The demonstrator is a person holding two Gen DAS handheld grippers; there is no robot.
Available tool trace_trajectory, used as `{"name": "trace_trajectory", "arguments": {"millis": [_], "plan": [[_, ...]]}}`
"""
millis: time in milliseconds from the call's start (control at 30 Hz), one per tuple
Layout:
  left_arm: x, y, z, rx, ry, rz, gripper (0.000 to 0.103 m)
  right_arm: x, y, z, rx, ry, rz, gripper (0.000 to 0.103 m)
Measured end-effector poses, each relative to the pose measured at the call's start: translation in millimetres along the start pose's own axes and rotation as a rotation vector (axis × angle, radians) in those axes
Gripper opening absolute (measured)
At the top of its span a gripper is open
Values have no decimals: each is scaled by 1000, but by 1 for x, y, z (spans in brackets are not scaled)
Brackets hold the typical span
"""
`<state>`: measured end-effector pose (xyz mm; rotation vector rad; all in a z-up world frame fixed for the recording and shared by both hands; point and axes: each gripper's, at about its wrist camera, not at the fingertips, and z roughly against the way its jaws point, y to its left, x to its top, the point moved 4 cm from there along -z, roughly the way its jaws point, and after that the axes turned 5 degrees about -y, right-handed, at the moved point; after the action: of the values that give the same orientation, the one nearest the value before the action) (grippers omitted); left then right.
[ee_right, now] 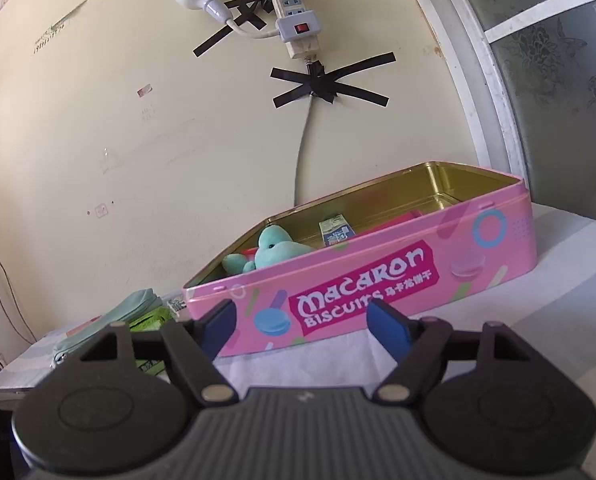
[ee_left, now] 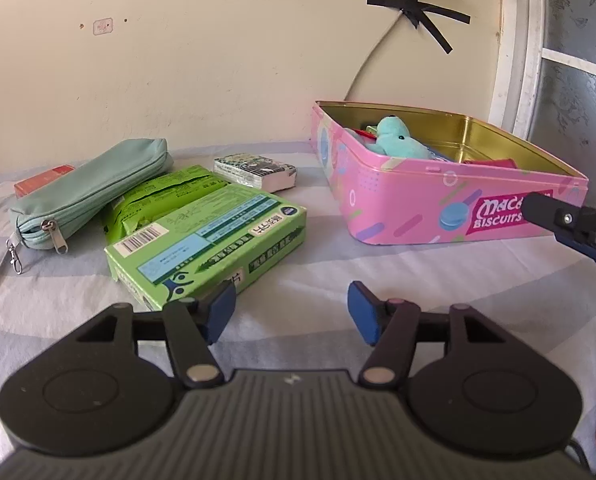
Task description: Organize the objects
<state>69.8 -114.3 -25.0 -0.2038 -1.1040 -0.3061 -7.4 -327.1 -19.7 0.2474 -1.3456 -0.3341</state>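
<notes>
A pink Macaron Biscuits tin [ee_left: 410, 200] stands open on the striped cloth and shows in the right wrist view [ee_right: 378, 276] too. A teal plush toy [ee_left: 398, 140] [ee_right: 274, 250] and small packets lie inside it. Left of the tin lie a green box [ee_left: 206, 248], a green snack packet [ee_left: 158, 196], a teal pencil pouch [ee_left: 90, 192], a tissue pack [ee_left: 254, 172] and a red box [ee_left: 42, 180]. My left gripper [ee_left: 292, 310] is open and empty, just right of the green box's near corner. My right gripper [ee_right: 302, 324] is open and empty, close in front of the tin.
The wall [ee_right: 138, 140] rises right behind the table, with a taped cable [ee_right: 304, 140] and power strip [ee_right: 294, 8]. A white window frame [ee_left: 518, 40] stands at the right. The right gripper's arm [ee_left: 570, 220] shows by the tin's right end.
</notes>
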Motion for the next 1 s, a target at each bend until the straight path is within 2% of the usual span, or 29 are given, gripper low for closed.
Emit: {"name": "trace_trajectory", "arguments": {"millis": [67,1000], "plan": [[0,-1,1,0,-5,-5,68,0,0,-1,0,3,-1,75],[-1,-4,1,-5,-1,-6,69,-4,-1,-4,1,20,-9,77]]}}
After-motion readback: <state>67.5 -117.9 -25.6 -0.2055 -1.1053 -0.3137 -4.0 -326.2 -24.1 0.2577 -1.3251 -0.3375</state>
